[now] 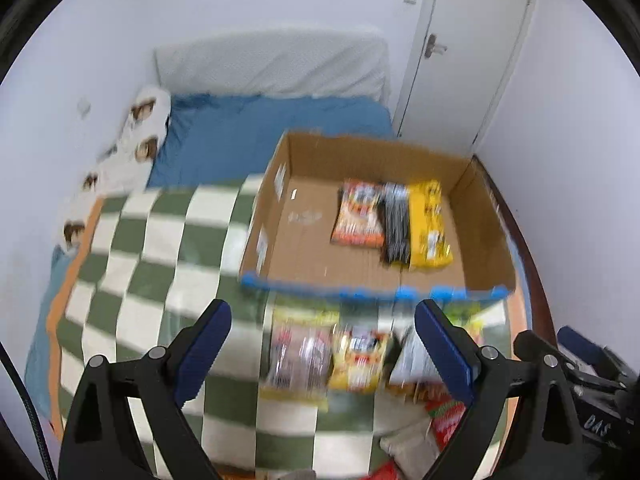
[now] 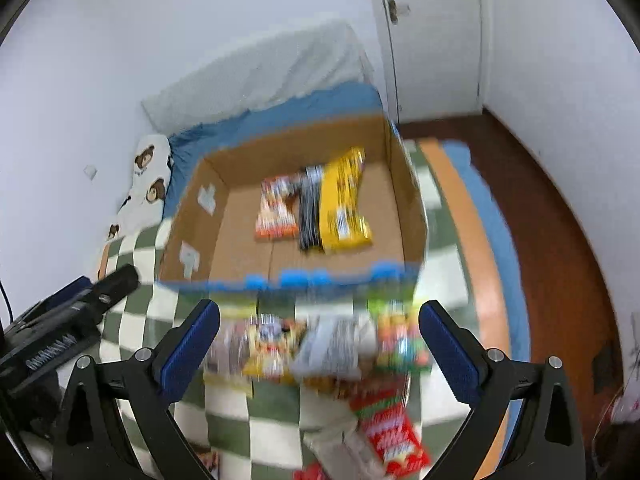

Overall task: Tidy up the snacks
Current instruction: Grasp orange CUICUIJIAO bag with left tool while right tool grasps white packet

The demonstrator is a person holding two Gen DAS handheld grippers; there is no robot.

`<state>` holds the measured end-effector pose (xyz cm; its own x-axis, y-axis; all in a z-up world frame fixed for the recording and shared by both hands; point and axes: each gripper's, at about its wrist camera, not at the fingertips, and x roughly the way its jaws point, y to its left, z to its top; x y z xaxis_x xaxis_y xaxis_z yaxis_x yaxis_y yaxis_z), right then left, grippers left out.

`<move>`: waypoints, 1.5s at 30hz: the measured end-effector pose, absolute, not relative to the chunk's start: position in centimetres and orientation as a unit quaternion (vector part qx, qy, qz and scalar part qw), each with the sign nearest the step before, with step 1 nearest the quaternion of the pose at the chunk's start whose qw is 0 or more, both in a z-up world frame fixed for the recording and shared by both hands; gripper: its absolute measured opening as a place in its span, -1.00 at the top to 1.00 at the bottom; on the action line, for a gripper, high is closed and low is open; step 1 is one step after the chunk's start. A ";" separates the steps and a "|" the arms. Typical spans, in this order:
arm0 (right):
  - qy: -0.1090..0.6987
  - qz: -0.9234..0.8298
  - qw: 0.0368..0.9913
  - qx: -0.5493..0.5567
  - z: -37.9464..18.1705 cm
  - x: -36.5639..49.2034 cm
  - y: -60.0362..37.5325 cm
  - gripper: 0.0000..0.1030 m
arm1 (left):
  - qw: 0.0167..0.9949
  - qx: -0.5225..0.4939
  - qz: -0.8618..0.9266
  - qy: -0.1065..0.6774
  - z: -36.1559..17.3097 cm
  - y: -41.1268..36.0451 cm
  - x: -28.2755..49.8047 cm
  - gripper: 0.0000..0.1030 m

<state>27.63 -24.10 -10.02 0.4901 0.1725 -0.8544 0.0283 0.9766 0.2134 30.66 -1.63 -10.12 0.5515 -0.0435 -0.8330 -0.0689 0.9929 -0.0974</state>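
An open cardboard box [image 1: 486, 248] [image 2: 192, 216] sits on a green-and-white checked blanket [image 1: 152, 248]. Inside lie an orange snack pack [image 1: 358, 214] [image 2: 276, 208], a black pack [image 1: 396, 224] [image 2: 309, 208] and a yellow pack [image 1: 430, 226] [image 2: 344, 200]. Several loose snack packs [image 1: 332, 352] [image 2: 320, 348] lie on the blanket in front of the box, with a red pack [image 2: 394, 436] nearer me. My left gripper [image 1: 323, 318] is open and empty above them. My right gripper [image 2: 319, 318] is open and empty too. Both views are blurred.
The bed has a blue sheet [image 1: 260, 136], a white headboard cushion [image 1: 272, 64] and a bear-print pillow [image 1: 140, 132] by the left wall. A white door [image 1: 468, 48] and wooden floor [image 2: 552, 216] lie to the right.
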 end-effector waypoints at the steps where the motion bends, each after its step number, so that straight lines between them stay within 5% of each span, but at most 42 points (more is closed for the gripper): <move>1: 0.514 0.040 0.850 0.105 -11.0 26.9 -24.4 -0.97 | 0.871 -0.065 0.013 0.487 -11.0 -1.0 29.8 -0.83; 9: 0.597 0.037 0.792 0.123 -18.3 21.4 -25.7 -0.97 | 0.762 -0.094 0.072 0.637 -21.8 5.2 22.5 -0.83; 13: 0.625 0.032 0.769 0.132 -20.8 20.1 -26.1 -0.98 | 0.670 -0.200 0.101 0.708 -28.1 8.6 18.1 -0.82; 22: 0.649 0.021 0.754 0.099 -23.7 19.8 -26.5 -0.97 | 0.549 -0.409 0.144 0.715 -36.5 12.3 15.3 -0.81; 24: 0.645 0.033 0.760 0.068 -23.9 20.0 -25.5 -0.96 | 0.539 -0.428 0.142 0.711 -37.6 11.9 15.8 -0.56; 29: 0.669 0.056 0.741 0.002 -26.7 20.4 -23.1 -0.51 | 0.591 -0.344 0.127 0.718 -37.4 9.4 18.8 -0.30; 36: 0.700 0.057 0.712 -0.020 -30.6 20.3 -22.0 -0.46 | 0.713 -0.099 0.048 0.692 -34.2 2.5 23.0 -0.12; 38: 0.703 0.061 0.709 -0.001 -30.9 20.5 -22.0 -0.14 | 0.724 -0.059 0.027 0.687 -34.1 0.9 23.4 -0.12; 45: 0.712 0.066 0.695 0.076 -31.6 21.2 -22.1 -0.21 | 0.710 -0.032 -0.001 0.703 -35.5 -1.7 22.9 -0.24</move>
<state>21.15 -22.09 -31.65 -0.0227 0.1995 -0.9796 0.0170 0.9798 0.1991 22.94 -1.65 -35.51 0.0111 -0.0460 -0.9989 -0.0444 0.9979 -0.0464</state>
